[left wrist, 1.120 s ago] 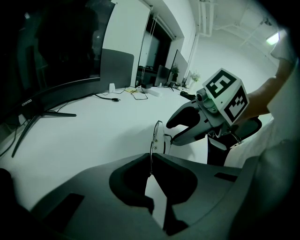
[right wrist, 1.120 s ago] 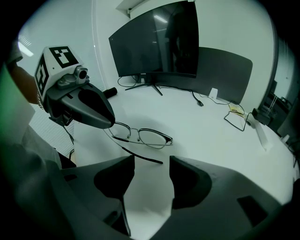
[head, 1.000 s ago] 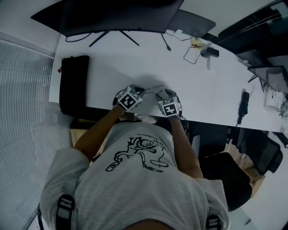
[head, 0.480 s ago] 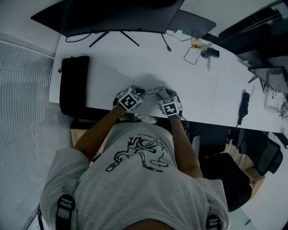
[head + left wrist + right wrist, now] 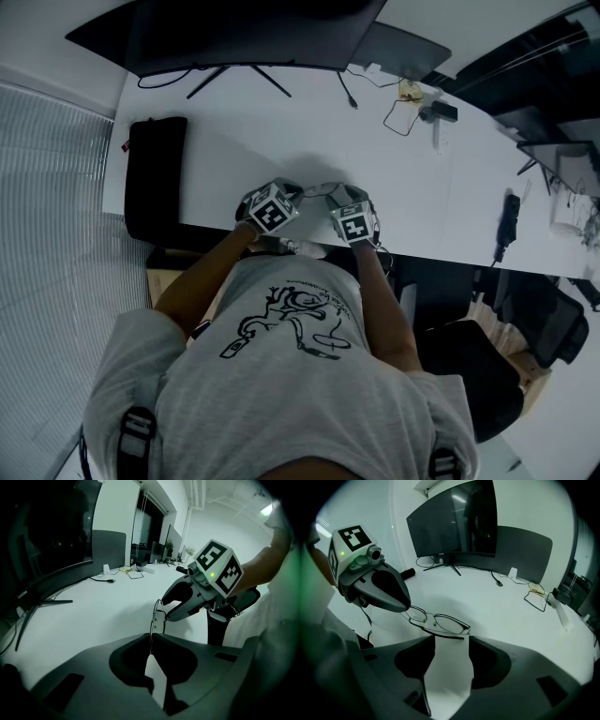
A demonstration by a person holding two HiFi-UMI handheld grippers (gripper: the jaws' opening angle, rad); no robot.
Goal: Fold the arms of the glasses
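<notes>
The left gripper (image 5: 151,651) is pinching the glasses (image 5: 446,623) by their left end, its jaws nearly together on the thin frame. It is holding them over the white counter (image 5: 281,131), close to the near edge. The right gripper (image 5: 452,641) is hovering just right of them with jaws wide apart, gripping nothing. One dark arm of the glasses is lying across the gap at its tips.

The head view is rendered dim and bluish. A ceiling light (image 5: 267,509) is flared in the left gripper view. A soft shadow is thrown on the desk (image 5: 281,131) beneath the glasses (image 5: 449,623). Both gripper views are bowed, edges vignetted, near jaws blurred.
</notes>
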